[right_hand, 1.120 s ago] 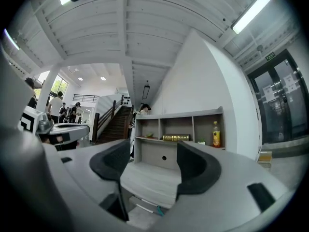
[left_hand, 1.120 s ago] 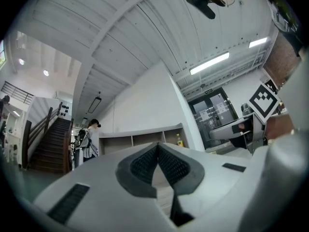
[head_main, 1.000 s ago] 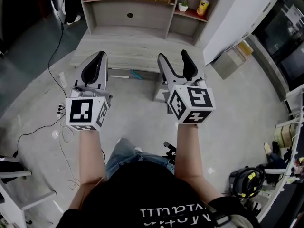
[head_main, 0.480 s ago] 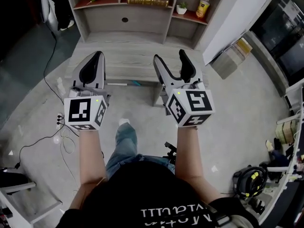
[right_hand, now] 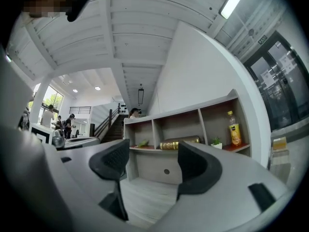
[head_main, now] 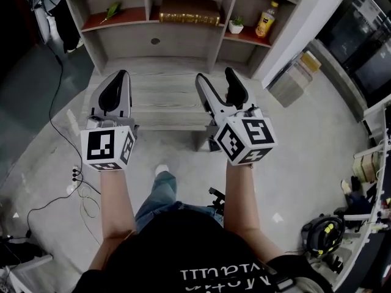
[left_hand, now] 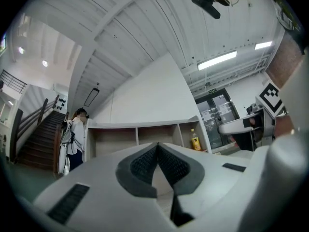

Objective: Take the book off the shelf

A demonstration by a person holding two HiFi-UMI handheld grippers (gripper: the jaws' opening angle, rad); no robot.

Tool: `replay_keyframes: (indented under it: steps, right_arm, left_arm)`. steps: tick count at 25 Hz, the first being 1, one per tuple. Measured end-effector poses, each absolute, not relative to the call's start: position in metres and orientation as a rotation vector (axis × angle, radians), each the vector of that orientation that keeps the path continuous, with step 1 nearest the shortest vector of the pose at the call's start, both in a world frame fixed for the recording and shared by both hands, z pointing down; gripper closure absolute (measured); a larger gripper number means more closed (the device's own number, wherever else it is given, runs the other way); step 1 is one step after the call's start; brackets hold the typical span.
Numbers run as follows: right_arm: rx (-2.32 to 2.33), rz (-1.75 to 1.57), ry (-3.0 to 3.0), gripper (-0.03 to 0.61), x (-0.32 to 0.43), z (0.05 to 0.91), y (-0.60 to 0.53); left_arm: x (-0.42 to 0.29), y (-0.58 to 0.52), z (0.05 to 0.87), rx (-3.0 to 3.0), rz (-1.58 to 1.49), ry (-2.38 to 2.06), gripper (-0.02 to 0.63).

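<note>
Book (head_main: 189, 11) lying flat in middle compartment of shelf (head_main: 216, 35), untouched, so basically nothing done yet. Both grippers well short of it. Left gripper (head_main: 118, 78) jaws pressed together, empty. Right gripper (head_main: 216, 77) jaws wide apart, empty. Reach, grab, pull-out all left to do.

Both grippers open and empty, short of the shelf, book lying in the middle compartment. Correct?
Not quite. The left gripper is shut, jaws together on nothing, as the left gripper view shows. Only the right gripper is open and empty. Both are short of the shelf, and the book lies in its middle compartment.
</note>
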State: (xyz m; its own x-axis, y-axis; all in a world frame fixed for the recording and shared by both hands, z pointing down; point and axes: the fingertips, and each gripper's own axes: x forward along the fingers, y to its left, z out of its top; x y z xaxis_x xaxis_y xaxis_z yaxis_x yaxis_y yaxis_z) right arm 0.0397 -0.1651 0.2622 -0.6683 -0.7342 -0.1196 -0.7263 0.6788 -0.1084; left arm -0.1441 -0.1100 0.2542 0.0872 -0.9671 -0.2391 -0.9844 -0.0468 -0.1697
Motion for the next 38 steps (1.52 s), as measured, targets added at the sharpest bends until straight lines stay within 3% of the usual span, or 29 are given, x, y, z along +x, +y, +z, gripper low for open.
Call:
replay_keyframes:
  steps: [22,38]
  right_arm:
    - [-1.227,-0.474,2.563,0.251,-0.059,0.285,-0.364]
    - [-1.035,-0.929,2.342,0.251,-0.048,0.330,-0.412]
  left_arm:
    - [-0.234,-0.325,0.255,-2.254,0.076,1.788,0.603]
    - [-0.220,-0.366,0.281,-2.297,0.025,1.803,0.603]
